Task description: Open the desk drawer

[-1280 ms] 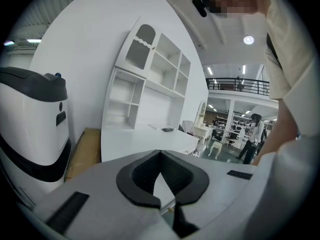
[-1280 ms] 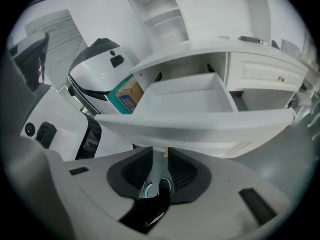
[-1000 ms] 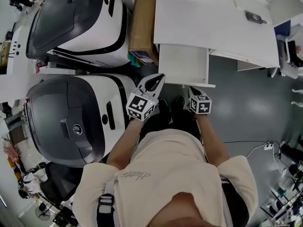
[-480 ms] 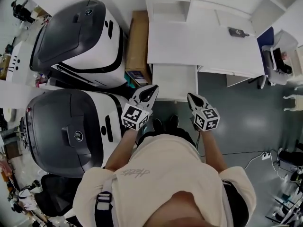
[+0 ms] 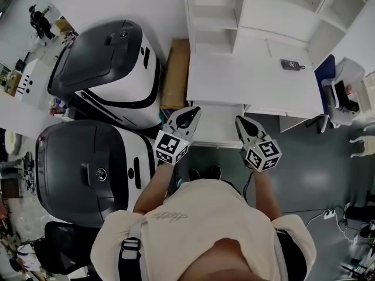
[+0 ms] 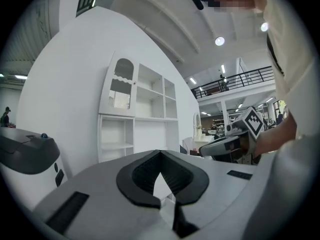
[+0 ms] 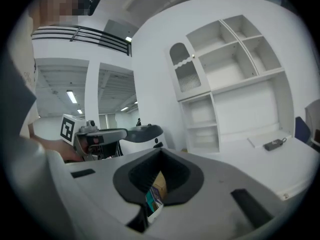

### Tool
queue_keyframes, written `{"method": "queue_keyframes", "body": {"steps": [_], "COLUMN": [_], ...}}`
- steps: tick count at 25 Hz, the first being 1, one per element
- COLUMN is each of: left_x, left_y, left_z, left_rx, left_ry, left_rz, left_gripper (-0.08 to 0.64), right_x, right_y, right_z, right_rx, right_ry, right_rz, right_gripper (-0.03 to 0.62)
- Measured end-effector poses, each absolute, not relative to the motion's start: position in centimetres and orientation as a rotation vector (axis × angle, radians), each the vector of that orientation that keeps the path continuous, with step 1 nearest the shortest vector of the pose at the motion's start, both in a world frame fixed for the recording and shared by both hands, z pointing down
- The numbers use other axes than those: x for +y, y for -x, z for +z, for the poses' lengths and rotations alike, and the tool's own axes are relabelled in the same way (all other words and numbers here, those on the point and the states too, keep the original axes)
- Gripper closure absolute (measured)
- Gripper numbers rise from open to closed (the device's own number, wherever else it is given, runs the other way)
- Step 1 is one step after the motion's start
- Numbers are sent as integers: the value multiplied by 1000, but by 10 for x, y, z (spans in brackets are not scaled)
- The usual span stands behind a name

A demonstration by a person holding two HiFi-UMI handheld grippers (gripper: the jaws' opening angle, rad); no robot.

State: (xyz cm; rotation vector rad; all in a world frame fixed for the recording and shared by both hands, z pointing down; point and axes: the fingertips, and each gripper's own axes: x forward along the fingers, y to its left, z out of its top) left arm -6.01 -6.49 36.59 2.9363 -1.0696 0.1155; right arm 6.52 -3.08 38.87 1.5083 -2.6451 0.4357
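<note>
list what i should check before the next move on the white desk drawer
1. Is the left gripper open for a grab: not ok, jaws shut, empty.
2. Is the right gripper open: not ok, jaws shut, empty.
3. A gripper on the white drawer unit under the white desk: not ok, neither gripper view shows it at the jaws.
4. Drawer handle located: cannot tell.
5. Drawer shut or partly out: cannot tell.
6. Brown cardboard box clear of the drawer: ok, beside the desk.

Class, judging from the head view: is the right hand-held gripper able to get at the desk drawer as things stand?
Probably yes. The right hand-held gripper hangs just beside the drawer, with nothing showing between them. Its jaws are together, so they must open first.
</note>
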Motion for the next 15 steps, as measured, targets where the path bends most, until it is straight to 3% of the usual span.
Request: {"method": "queue_keyframes", "body": {"steps": [7,15], "left_x": [-67,-82], "left_y": [72,79], "left_z": [311,287], "left_rx": [-1126,-1152], "left_ry": [-2914,-2928], "left_rz": [-95,-99], "left_gripper": [560,560], "right_x": [-37,-40], "right_y": [-69,-88], "right_z": [333,294], "right_rx": [-2712,-2763], "right_ry": [-1549,-1604], "right_rz": [279,232], "right_gripper": [600,600]}}
